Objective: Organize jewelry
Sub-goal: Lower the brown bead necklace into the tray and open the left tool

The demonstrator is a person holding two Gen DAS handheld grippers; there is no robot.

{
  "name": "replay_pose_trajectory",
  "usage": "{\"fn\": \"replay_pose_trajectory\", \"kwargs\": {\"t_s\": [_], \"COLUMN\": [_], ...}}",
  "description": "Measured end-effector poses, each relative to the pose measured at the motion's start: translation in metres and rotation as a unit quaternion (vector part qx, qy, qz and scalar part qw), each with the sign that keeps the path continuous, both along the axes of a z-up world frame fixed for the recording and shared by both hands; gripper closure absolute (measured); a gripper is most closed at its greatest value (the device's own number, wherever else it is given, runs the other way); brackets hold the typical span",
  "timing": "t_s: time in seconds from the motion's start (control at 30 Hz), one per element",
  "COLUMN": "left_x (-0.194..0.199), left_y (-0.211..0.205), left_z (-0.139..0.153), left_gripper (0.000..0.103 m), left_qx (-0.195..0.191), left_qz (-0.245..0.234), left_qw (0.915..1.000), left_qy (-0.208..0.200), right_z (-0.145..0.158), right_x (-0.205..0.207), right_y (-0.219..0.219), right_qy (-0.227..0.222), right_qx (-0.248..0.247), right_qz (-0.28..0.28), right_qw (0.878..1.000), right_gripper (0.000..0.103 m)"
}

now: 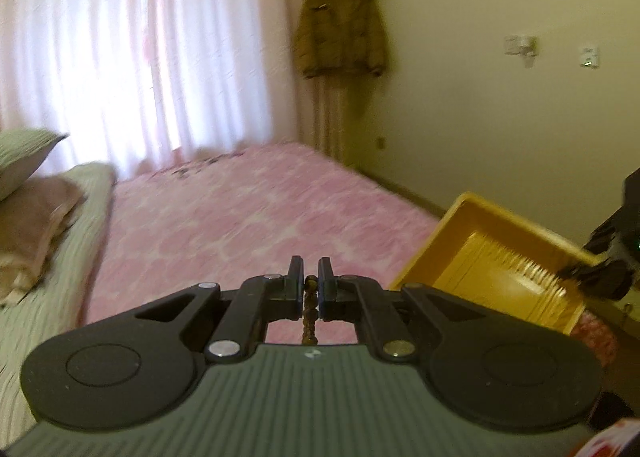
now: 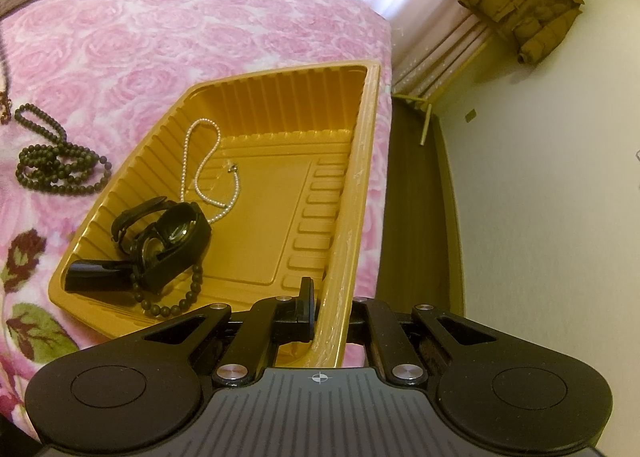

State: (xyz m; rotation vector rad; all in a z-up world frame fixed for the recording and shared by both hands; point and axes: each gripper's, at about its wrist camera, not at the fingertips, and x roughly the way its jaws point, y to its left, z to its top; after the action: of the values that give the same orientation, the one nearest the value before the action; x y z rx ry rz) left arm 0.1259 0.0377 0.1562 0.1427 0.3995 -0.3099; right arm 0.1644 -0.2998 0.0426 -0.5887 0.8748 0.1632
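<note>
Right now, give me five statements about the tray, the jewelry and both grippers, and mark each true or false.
1. The left gripper pinches a brown bead strand. True.
2. The pearl necklace lies on the bedspread. False: it lies inside the yellow tray.
3. The right gripper clamps the tray's rim. True.
4. The tray holds nothing. False: a black watch and beads lie inside.
5. A dark bead necklace lies on the pink bedspread. True.

Ahead of the right gripper's fingers (image 2: 310,307), the ribbed golden plastic tray (image 2: 362,161) had bare floor on its right half. A black watch (image 2: 168,243), dark bead bracelet (image 2: 176,303) and white pearl necklace (image 2: 208,169) crowded the left, apparently touching.
</note>
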Motion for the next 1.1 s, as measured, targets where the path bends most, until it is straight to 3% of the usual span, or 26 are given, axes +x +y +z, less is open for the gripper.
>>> {"fn": "replay_pose_trajectory", "kwargs": {"t_s": [0.33, 0.57, 0.8, 1.1], "left_x": [0.034, 0.075, 0.103, 0.11], "left_y": [-0.104, -0.172, -0.196, -0.205], "left_z": [0.028, -0.006, -0.041, -0.054], "left_gripper": [0.097, 0.097, 0.097, 0.097], "left_qx": [-0.016, -0.004, 0.004, 0.017], "left_qz": [-0.105, -0.139, -0.145, -0.153], "left_qw": [0.994, 0.9902, 0.988, 0.9857], "left_qy": [-0.024, 0.017, 0.055, 0.068], "right_z": [0.0, 0.0, -0.001, -0.002], "right_x": [0.0, 0.0, 0.0, 0.001], "right_y": [-0.002, -0.002, -0.005, -0.007], "right_qy": [-0.001, -0.001, 0.001, 0.001], "right_qx": [0.006, 0.008, 0.011, 0.015], "right_qz": [-0.002, -0.001, -0.002, -0.004], "right_qw": [1.0, 1.0, 1.0, 1.0], "right_gripper": [0.097, 0.097, 0.097, 0.097]}}
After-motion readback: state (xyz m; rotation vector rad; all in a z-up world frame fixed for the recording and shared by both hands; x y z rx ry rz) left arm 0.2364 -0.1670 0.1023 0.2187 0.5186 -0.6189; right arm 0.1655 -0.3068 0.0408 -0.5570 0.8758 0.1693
